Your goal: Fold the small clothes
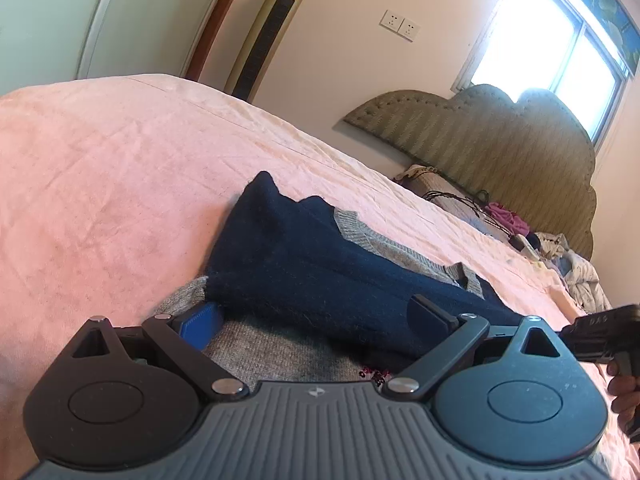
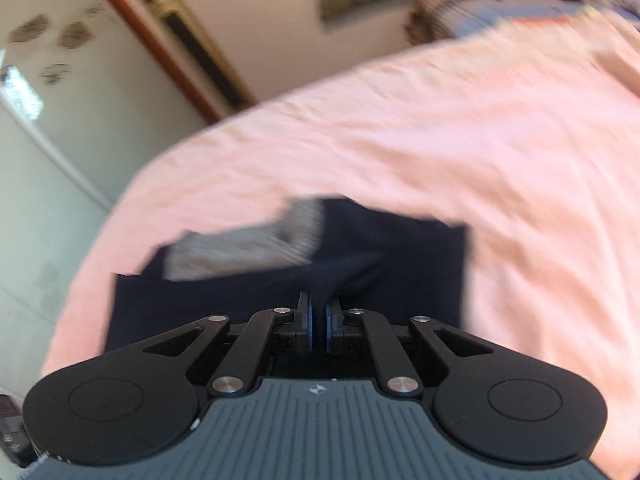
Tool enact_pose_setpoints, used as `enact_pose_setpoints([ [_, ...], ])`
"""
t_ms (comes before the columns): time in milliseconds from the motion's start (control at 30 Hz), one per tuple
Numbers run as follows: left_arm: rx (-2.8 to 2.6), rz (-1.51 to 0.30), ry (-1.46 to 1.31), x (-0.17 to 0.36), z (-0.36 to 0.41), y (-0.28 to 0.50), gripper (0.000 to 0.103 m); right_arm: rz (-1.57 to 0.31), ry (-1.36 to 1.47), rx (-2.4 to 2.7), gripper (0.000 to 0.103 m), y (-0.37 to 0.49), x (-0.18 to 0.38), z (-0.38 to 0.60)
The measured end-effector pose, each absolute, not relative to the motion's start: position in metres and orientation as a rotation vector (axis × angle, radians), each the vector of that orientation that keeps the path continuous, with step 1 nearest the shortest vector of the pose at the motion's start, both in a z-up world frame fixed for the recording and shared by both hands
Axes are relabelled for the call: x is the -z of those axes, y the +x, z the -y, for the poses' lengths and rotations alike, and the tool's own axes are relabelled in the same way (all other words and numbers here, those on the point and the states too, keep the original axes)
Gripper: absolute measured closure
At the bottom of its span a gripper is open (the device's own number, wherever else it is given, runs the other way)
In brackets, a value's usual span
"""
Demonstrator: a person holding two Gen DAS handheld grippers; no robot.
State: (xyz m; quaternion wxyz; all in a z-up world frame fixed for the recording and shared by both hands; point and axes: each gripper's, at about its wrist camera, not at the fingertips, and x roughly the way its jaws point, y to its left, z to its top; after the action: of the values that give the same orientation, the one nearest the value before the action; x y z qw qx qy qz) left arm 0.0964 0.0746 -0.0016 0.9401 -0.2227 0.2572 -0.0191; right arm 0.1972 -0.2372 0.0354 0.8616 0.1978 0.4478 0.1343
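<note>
A small navy and grey knit sweater (image 1: 320, 264) lies on the pink bed sheet (image 1: 100, 168). My left gripper (image 1: 312, 320) is open wide, its fingers (image 1: 200, 320) resting on the sweater's near part, navy fabric lying between them. In the blurred right wrist view the sweater (image 2: 400, 248) lies ahead, with a grey knit part (image 2: 248, 244) on the left. My right gripper (image 2: 319, 316) is shut on a navy fold of the sweater. The right gripper's body also shows at the right edge of the left wrist view (image 1: 600, 336).
A padded olive headboard (image 1: 500, 148) stands at the far end of the bed, with a pile of clothes and cables (image 1: 520, 224) beneath it. A gold tower fan (image 1: 272, 28) stands by the wall. A bright window (image 1: 560, 40) is at top right.
</note>
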Motion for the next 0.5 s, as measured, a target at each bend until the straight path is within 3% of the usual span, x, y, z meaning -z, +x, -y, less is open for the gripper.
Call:
enact_pose_setpoints([
  [200, 0.075, -0.477, -0.51, -0.026, -0.089, 0.092, 0.004, -0.914, 0.419, -0.296, 0.093, 0.194, -0.026, 0.242],
  [333, 0.093, -0.563, -0.653, -0.036, -0.117, 0.123, 0.004, -0.884, 0.465, -0.272, 0.099, 0.188, -0.029, 0.265],
  [500, 0.388, -0.764, -0.853, -0.022, -0.13, 0.138, 0.004, -0.899, 0.5, -0.278, 0.098, 0.183, -0.015, 0.277],
])
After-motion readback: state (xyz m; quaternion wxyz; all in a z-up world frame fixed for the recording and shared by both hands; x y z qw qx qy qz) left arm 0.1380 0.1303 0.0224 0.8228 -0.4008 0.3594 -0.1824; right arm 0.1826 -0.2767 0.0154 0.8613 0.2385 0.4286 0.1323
